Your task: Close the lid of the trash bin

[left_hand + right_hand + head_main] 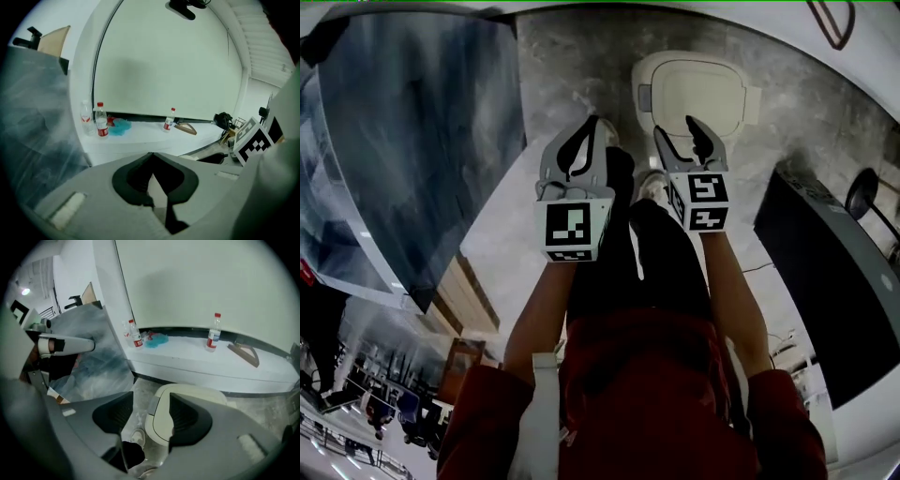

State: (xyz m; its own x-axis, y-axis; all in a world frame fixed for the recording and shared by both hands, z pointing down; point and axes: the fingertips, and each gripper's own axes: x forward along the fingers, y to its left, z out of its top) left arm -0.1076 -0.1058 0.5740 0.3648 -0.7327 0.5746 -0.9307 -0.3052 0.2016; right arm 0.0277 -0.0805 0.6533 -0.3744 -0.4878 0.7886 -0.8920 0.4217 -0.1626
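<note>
Item: trash bin (698, 94), cream, on the floor ahead of and below my right gripper (675, 128), a little to its right; its lid (161, 420) shows through that gripper's gap and appears to lie flat already. Right gripper: jaws apart, empty, the nearer of the two. Left gripper (589, 127): jaws closed at the tips on nothing, well left of the bin. Judgement: any press down falls to the right

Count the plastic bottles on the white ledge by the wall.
3. A clear bottle and a red-labelled bottle stand side by side at the ledge's left end; a third bottle stands apart, further right. The grey sheet may hide more.
</note>
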